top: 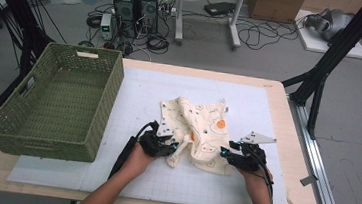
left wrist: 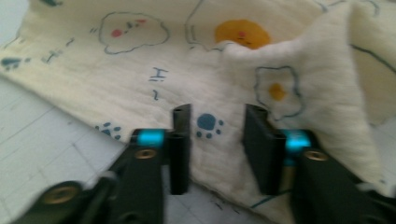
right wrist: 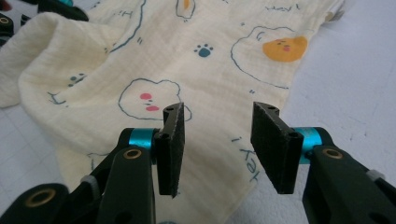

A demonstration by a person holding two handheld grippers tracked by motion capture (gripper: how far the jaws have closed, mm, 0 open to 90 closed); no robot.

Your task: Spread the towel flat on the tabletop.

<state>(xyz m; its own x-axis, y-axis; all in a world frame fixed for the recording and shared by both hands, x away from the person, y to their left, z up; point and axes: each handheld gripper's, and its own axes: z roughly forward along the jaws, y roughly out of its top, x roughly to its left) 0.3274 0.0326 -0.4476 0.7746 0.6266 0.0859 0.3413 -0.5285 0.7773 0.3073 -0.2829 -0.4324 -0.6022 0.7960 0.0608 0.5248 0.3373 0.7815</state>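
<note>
Leftmost, well apart from both jaw pairs: empty olive-green woven plastic basket (top: 53, 102) on white gridded mat (top: 127, 174). Next, left gripper (left wrist: 217, 135), jaws parted, nothing clamped, cream muslin cloth printed with eggs and paw prints (top: 198, 131) lying between and beyond them, a raised fold just past the right jaw. Farther right, right gripper (right wrist: 218, 140), jaws wide, poised over the cloth's near edge, bare mat beside the right jaw.

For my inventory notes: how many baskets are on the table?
1. The green woven plastic basket stands at the left end of the table, apart from the cream printed cloth.
</note>
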